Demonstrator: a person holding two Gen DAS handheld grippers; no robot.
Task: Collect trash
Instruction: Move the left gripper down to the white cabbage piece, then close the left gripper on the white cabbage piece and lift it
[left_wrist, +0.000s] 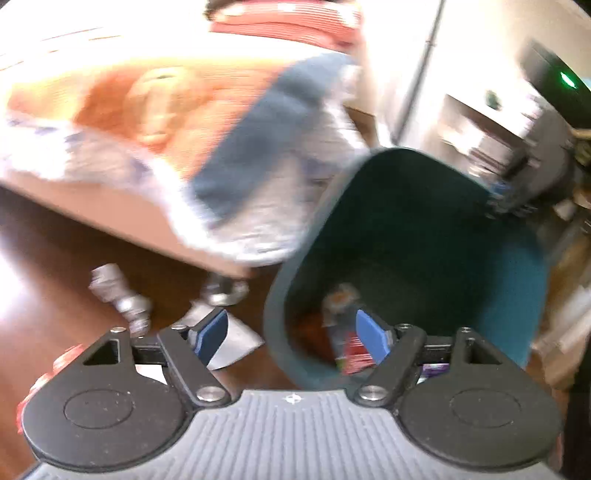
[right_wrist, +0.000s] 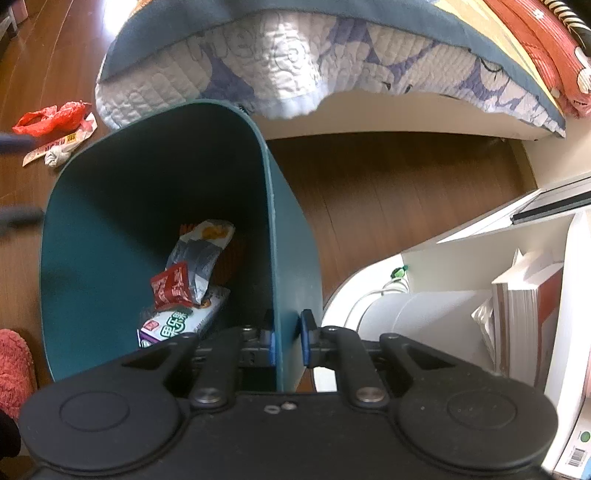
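A teal bin (right_wrist: 110, 240) stands on the wooden floor beside the bed. Inside it lie a silver and orange wrapper (right_wrist: 201, 251), a red packet (right_wrist: 171, 286) and a white and purple pack (right_wrist: 177, 325). My right gripper (right_wrist: 289, 341) is shut on the bin's right wall, one blue pad on each side. In the blurred left wrist view, my left gripper (left_wrist: 291, 334) is open with nothing between its fingers, just left of the bin (left_wrist: 406, 240). Crumpled silver trash (left_wrist: 118, 291) and a flat silver wrapper (left_wrist: 236, 339) lie on the floor beyond its left finger.
A red plastic bag (right_wrist: 51, 118) and a white wrapper (right_wrist: 62, 144) lie on the floor past the bin. A quilt (right_wrist: 258, 74) hangs over the bed edge above it. A white shelf with books (right_wrist: 524, 314) stands to the right. A pink slipper (right_wrist: 13, 369) is at the left.
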